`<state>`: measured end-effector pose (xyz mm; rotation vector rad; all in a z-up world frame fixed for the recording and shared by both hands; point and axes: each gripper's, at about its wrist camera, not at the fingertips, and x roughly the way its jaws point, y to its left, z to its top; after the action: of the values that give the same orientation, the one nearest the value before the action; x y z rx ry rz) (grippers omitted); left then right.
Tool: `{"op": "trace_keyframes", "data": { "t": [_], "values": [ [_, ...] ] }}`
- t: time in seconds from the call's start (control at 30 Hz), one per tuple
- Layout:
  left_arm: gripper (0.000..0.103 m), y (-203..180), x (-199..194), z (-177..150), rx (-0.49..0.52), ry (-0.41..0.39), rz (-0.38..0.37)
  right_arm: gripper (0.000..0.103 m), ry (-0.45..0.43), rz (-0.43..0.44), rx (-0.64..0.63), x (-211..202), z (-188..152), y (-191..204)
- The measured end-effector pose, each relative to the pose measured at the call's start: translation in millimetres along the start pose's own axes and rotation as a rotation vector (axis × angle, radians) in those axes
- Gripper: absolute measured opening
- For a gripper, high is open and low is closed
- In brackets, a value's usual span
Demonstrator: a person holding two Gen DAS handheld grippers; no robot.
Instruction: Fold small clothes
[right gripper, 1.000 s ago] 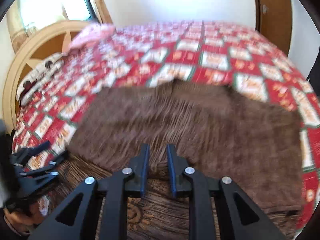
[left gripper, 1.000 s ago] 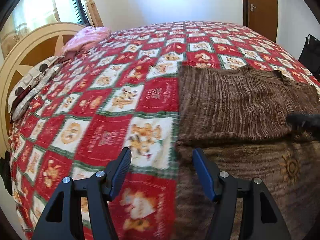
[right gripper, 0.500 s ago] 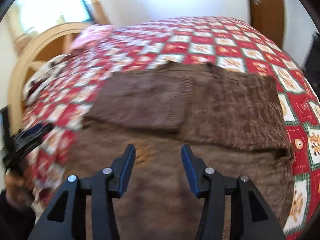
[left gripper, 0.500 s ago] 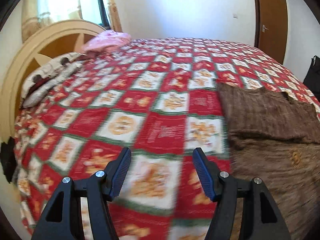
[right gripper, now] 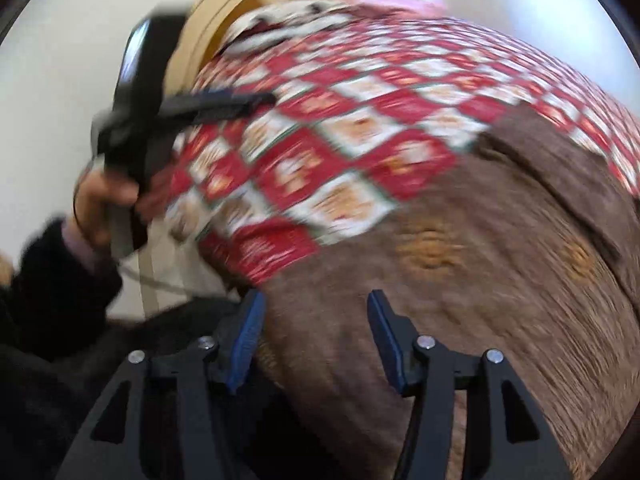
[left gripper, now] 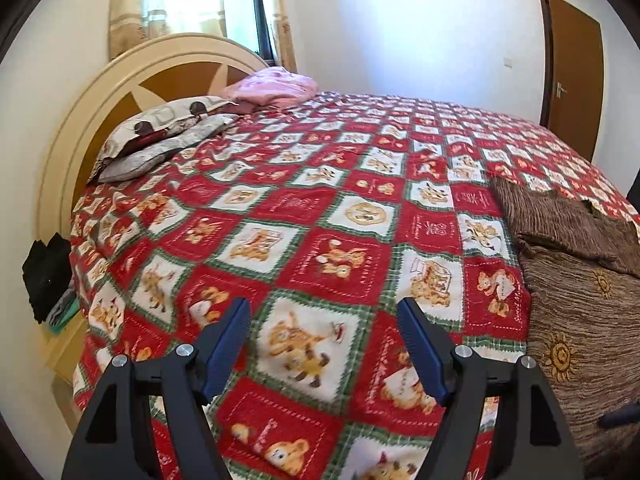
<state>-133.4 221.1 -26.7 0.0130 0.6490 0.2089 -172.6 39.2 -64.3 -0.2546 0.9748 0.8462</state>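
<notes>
- Brown knit garment (left gripper: pixel 576 288) lies spread on the bed's right part, its far portion doubled over the sun-patterned lower part, so one fold looks done
- Nearest edge of it sits just under the right tongs (right gripper: pixel 316 336), which hover with jaws well apart and nothing between them; likely lined up to take that hem for the next fold, though this view is blurred
- Left tongs (left gripper: pixel 324 344) hang over bare quilt (left gripper: pixel 320 208), beside the garment and not touching it, jaws wide and empty; probably kept clear until a corner needs pinching
- Person's left hand (right gripper: pixel 100 204) grips that tool's handle at the bed's left side
- Pillows (left gripper: pixel 160 136) and a pink bundle (left gripper: pixel 272 88) rest by the headboard (left gripper: pixel 132 76), well apart from the work
</notes>
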Motion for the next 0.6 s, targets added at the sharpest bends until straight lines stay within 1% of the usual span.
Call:
{"op": "trace_keyframes", "data": {
  "t": [0.07,0.2,0.3,0.37,0.4,0.43,0.47,0.57,0.6],
  "values": [
    [0.076,2,-5,-3,-0.006,-0.013,-0.017,0.057,0.032,-0.029,-0.049,12,-4,13],
    [0.076,-2,-13,-3,0.018,-0.047,-0.024,0.057,0.085,-0.039,-0.082,32,-9,23],
    [0.076,-3,-19,-3,0.024,-0.064,-0.030,0.057,0.120,-0.126,-0.116,47,-13,27],
    [0.076,-4,-22,-2,0.028,-0.073,-0.036,0.050,0.120,-0.173,-0.149,50,-14,28],
    [0.076,-4,-23,-2,0.031,-0.076,-0.037,0.035,0.115,-0.199,-0.171,49,-14,29],
    [0.076,-5,-25,-3,0.038,-0.081,-0.038,0.018,0.115,-0.180,-0.172,47,-14,28],
    [0.076,-5,-25,-3,0.043,-0.084,-0.040,0.011,0.113,-0.152,-0.158,45,-14,27],
    [0.076,-9,-24,-4,0.062,-0.082,-0.052,0.009,0.117,-0.104,-0.111,40,-11,18],
    [0.076,-10,-24,-5,0.068,-0.081,-0.056,0.009,0.109,-0.075,-0.083,37,-10,13]
  ]
}}
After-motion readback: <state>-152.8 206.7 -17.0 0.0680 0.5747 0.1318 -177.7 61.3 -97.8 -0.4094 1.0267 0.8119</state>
